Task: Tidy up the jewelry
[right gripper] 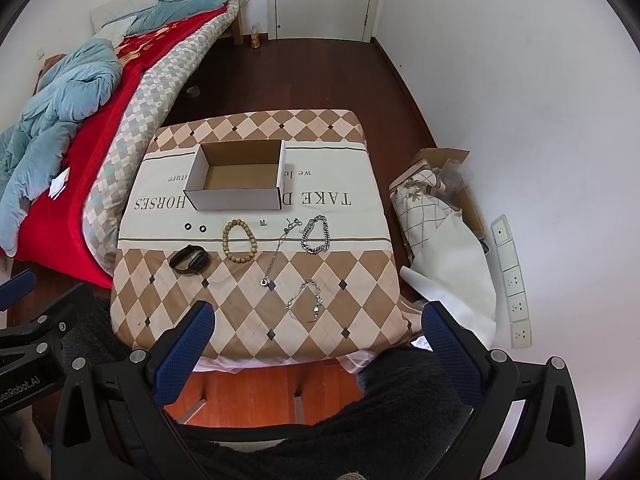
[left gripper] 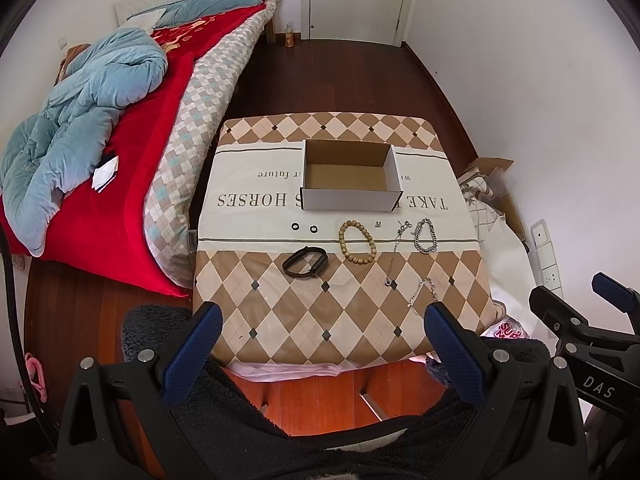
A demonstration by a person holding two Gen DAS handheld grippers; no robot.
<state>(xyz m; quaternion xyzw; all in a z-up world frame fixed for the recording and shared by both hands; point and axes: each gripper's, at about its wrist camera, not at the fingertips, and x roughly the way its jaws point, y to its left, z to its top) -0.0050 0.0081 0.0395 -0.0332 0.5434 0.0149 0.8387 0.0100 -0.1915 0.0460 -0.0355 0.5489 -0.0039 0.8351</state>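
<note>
An empty open cardboard box [left gripper: 350,176] [right gripper: 240,178] stands at the back of a small table with a diamond-pattern cloth [left gripper: 312,312] [right gripper: 240,300]. In front of it lie two black rings [left gripper: 304,227] [right gripper: 195,227], a wooden bead bracelet [left gripper: 357,243] [right gripper: 239,241], a black band [left gripper: 305,262] [right gripper: 189,261], a silver chain bracelet [left gripper: 425,236] [right gripper: 315,234], a thin necklace [right gripper: 276,252] and a thin silver bracelet [right gripper: 306,300]. My left gripper [left gripper: 322,324] and right gripper [right gripper: 318,322] are open and empty, held above the table's near edge.
A bed [left gripper: 120,152] with a red blanket and a blue quilt runs along the left. A cardboard box with cloth [right gripper: 440,200] and a power strip [right gripper: 514,280] lie on the floor at the right. A bottle [left gripper: 289,36] stands by the door.
</note>
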